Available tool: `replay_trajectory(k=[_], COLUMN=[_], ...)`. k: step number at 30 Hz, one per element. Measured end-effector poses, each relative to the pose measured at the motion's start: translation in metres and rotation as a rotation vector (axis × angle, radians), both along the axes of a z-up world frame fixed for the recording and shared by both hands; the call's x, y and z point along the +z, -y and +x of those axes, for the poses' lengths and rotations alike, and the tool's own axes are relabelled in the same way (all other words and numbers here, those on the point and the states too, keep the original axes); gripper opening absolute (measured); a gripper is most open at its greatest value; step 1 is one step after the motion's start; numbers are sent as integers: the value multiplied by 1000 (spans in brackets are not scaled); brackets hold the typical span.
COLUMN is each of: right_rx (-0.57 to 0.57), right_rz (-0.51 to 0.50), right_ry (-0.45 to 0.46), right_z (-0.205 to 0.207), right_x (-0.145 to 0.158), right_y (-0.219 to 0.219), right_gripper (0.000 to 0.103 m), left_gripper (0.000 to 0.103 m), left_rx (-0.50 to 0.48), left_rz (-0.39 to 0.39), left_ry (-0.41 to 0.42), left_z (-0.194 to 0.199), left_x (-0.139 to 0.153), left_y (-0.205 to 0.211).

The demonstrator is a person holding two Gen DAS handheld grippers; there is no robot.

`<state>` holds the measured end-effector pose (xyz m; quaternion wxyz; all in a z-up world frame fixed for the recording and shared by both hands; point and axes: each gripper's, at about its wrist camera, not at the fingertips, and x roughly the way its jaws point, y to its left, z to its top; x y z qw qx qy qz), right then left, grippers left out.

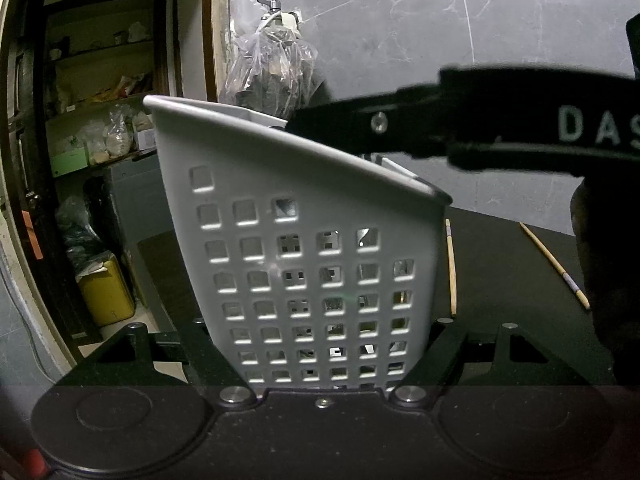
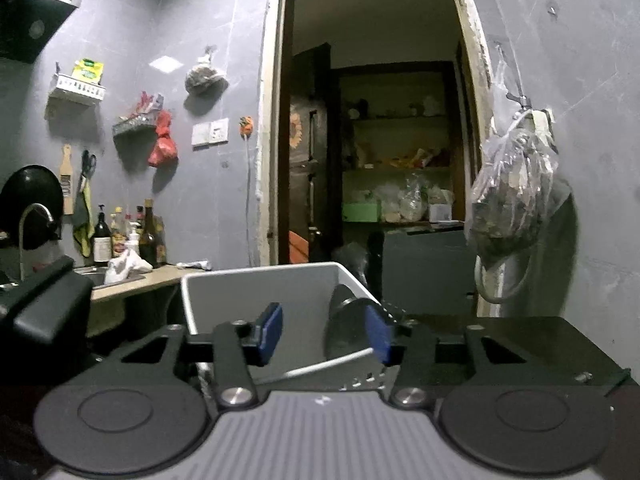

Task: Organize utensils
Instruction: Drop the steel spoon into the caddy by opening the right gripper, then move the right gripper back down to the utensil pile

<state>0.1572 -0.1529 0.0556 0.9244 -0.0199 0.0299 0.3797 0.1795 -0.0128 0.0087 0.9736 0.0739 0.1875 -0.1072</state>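
Observation:
A white perforated utensil basket (image 1: 304, 240) stands tilted on the black table, and my left gripper (image 1: 324, 360) is shut on its lower part. My right gripper (image 1: 304, 124) reaches in from the right over the basket's rim. In the right wrist view that gripper (image 2: 324, 332) is open, its blue pads (image 2: 270, 332) apart above the basket's mouth (image 2: 260, 270). Nothing is pressed between the pads. A thin white utensil handle (image 2: 320, 368) and a dark rounded utensil (image 2: 344, 316) lie inside the basket. Two wooden chopsticks (image 1: 451, 268) (image 1: 554, 266) lie on the table right of the basket.
A plastic bag (image 2: 512, 188) hangs from a wall tap just behind the table. A doorway (image 2: 372, 140) opens onto storage shelves. A counter with a sink and bottles (image 2: 120, 236) sits at the left. A yellow container (image 1: 106, 292) stands on the floor.

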Motion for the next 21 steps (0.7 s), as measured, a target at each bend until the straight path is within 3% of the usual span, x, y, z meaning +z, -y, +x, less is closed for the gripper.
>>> replay_trajectory(k=[3, 8, 11, 16, 21], right_rx=[-1, -52, -122, -302, -462], right_rz=[20, 64, 57, 2, -72], right_ry=[10, 37, 48, -16, -183], right_z=[0, -1, 0, 13, 45], right_x=[4, 11, 12, 2, -17], right_y=[3, 17, 29, 50, 59], right_gripper=[60, 91, 99, 103, 103], left_gripper=[77, 77, 77, 77, 77], left_rx=[0, -3, -3, 2, 20], left_rz=[-1, -4, -5, -6, -9], left_ry=[-1, -2, -1, 6, 5], left_z=[0, 1, 1, 1, 2], left_x=[0, 0, 1, 0, 1], left_y=[0, -3, -4, -7, -12])
